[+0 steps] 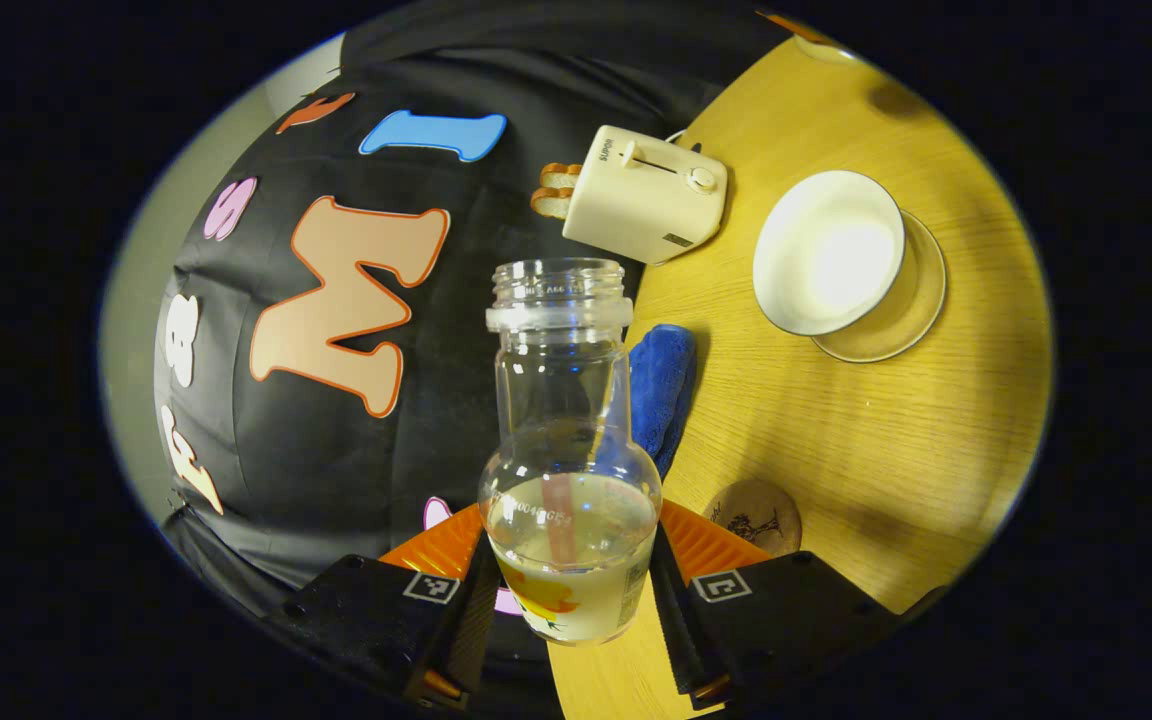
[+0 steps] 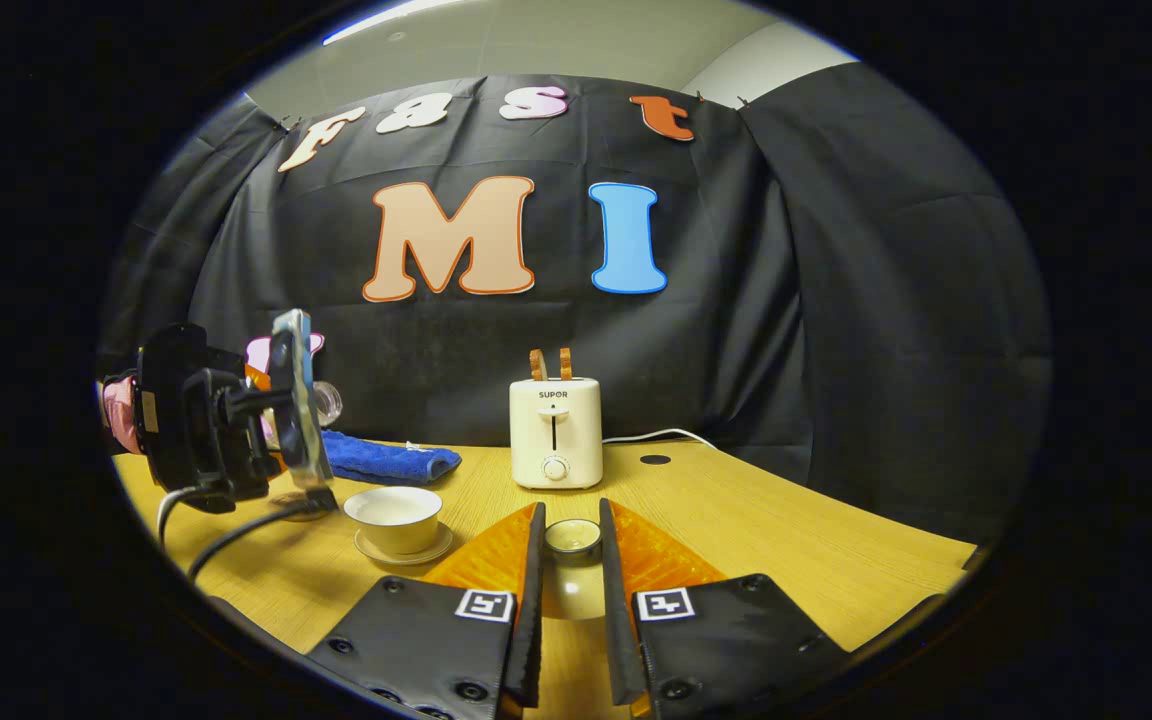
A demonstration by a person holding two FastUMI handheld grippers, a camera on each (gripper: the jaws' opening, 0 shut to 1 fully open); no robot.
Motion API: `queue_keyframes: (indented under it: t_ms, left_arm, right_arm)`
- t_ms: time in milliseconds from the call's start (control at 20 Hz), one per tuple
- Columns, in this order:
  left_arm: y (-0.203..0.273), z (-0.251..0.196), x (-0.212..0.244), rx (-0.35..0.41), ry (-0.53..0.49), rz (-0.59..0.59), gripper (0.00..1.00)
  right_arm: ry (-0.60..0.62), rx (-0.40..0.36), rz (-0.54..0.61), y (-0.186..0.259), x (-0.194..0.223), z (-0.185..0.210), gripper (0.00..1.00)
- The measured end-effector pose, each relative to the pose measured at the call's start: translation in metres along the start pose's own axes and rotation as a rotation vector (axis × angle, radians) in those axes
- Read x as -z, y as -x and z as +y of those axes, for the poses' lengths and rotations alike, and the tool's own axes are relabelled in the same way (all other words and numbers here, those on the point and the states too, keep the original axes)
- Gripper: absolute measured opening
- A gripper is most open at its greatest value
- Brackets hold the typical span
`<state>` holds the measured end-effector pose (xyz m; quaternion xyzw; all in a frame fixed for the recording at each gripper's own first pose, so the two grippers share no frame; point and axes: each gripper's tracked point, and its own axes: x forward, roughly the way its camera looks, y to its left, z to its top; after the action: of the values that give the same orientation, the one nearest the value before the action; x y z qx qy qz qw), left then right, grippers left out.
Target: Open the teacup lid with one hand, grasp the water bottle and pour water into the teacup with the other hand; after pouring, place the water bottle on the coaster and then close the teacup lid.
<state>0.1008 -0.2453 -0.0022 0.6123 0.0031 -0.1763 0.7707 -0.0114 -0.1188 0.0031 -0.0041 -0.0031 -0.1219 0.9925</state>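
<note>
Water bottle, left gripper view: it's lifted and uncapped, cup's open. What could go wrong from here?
1. The water bottle has no cap and its mouth is not yet over the teacup, so tilting too early could spill onto the table or the blue towel.
2. The left hand-held gripper clamps smooth glass low on the body; the bottle may slip or swing when tipped.
3. The right hand-held gripper holds the teacup lid by its knob; it could drop.

Wooden desk [image 2: 786,530], light yellow grain. On it: cream toaster [image 2: 556,432] at back, blue towel [image 2: 391,462] left of it, teacup [image 2: 394,517] on saucer [image 2: 406,548], round coaster [image 1: 753,515] nearer.
</note>
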Motion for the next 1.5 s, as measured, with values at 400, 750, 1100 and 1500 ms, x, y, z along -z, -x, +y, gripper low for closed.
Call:
queue_keyframes:
  t_ms: [400, 750, 1100, 1500]
  left_arm:
    - [-0.001, -0.003, -0.005, -0.053, -0.283, 0.003, 0.69]
    - [0.004, -0.006, -0.011, -0.080, -0.450, -0.005, 0.69]
    - [0.004, -0.009, -0.014, -0.094, -0.539, -0.007, 0.69]
    - [0.004, -0.006, -0.015, -0.113, -0.651, -0.003, 0.69]
  right_arm:
    - [0.000, -0.001, 0.000, -0.001, 0.000, 0.000, 0.30]
    - [0.000, -0.001, 0.001, 0.000, 0.000, 0.001, 0.30]
    - [0.000, -0.001, 0.001, -0.001, 0.000, 0.001, 0.31]
    - [0.000, -0.001, 0.002, -0.001, 0.000, 0.000, 0.30]
